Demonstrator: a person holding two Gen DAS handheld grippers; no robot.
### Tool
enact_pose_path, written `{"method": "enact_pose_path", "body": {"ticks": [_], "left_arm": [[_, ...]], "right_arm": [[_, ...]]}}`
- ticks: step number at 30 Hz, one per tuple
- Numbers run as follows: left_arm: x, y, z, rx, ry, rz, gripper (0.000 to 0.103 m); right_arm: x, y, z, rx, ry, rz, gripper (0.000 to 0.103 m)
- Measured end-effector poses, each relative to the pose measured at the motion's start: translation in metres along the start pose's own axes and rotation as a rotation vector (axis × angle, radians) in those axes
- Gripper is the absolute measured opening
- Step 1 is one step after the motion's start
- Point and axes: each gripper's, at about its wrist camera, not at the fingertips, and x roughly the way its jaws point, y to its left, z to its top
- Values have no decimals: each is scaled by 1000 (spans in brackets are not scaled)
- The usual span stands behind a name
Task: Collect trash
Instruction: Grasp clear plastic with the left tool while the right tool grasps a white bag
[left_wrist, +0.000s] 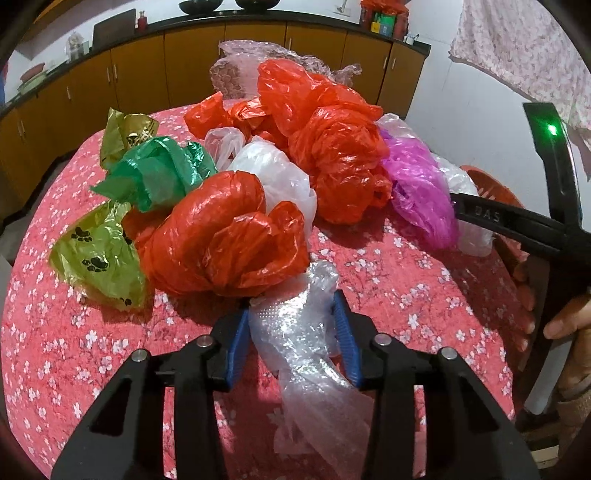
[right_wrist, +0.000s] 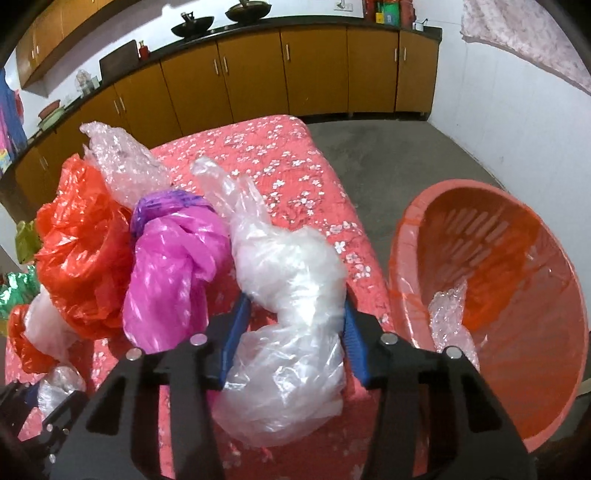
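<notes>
A pile of crumpled plastic bags lies on the red flowered table (left_wrist: 388, 280): red bags (left_wrist: 221, 236), a green bag (left_wrist: 159, 173), yellow paw-print bags (left_wrist: 99, 258) and a pink bag (left_wrist: 417, 184). My left gripper (left_wrist: 291, 317) has its blue pads around a clear bubble-wrap piece (left_wrist: 295, 343) at the near edge of the pile, the jaws wide and touching its sides. My right gripper (right_wrist: 295, 317) straddles a clear plastic bag (right_wrist: 291, 295) on the table's right side, next to the pink bag (right_wrist: 173, 266). The right gripper also shows in the left wrist view (left_wrist: 517, 221).
An orange plastic basket (right_wrist: 517, 236) stands just right of the table, holding a bubble-wrap piece (right_wrist: 448, 317). More bubble wrap (right_wrist: 122, 158) lies at the table's far side. Brown cabinets (right_wrist: 258, 74) line the back wall. Grey floor (right_wrist: 388, 158) lies beyond the table.
</notes>
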Motion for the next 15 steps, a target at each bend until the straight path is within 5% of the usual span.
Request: {"method": "enact_pose_path", "body": {"ticks": [15], "left_arm": [[-40,-4,-7,-7,-75,-39,42]], "right_arm": [[-63,-29,-16,35,-99,-11,46]]}}
